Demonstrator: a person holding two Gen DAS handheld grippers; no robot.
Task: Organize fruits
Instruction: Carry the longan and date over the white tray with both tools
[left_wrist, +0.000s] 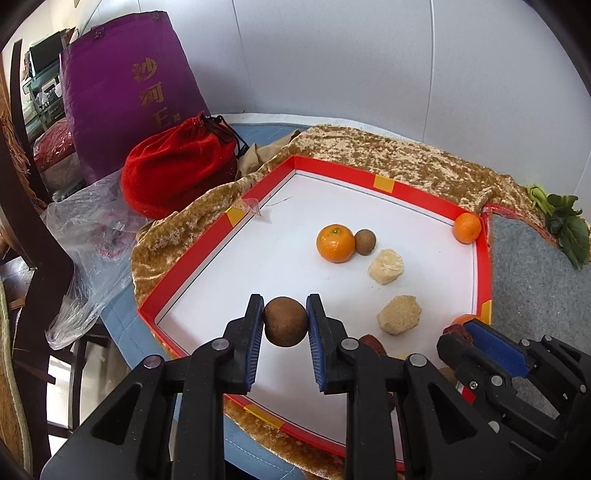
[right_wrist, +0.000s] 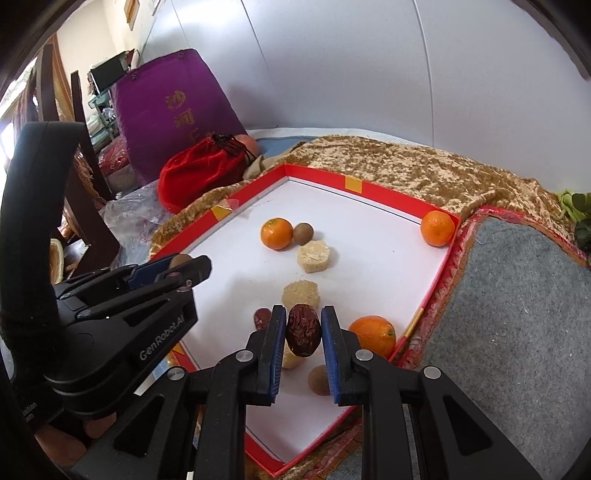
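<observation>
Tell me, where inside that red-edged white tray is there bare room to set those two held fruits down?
The red-rimmed white tray is bare along its left side, between the rim and the leafy-topped orange mandarin, and across the far strip behind it. It is crowded in the middle and near right, around the pale rough lumps.

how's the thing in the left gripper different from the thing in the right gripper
The round brown fruit in the left gripper is ball-shaped with a matte, fairly even skin; the red date in the right gripper is oval, glossy and deeply wrinkled. The brown fruit is dull rusty brown, the date dark reddish. The brown fruit fills its jaws more widely than the slimmer date. Both are clamped between blue pads above the white tray.
</observation>
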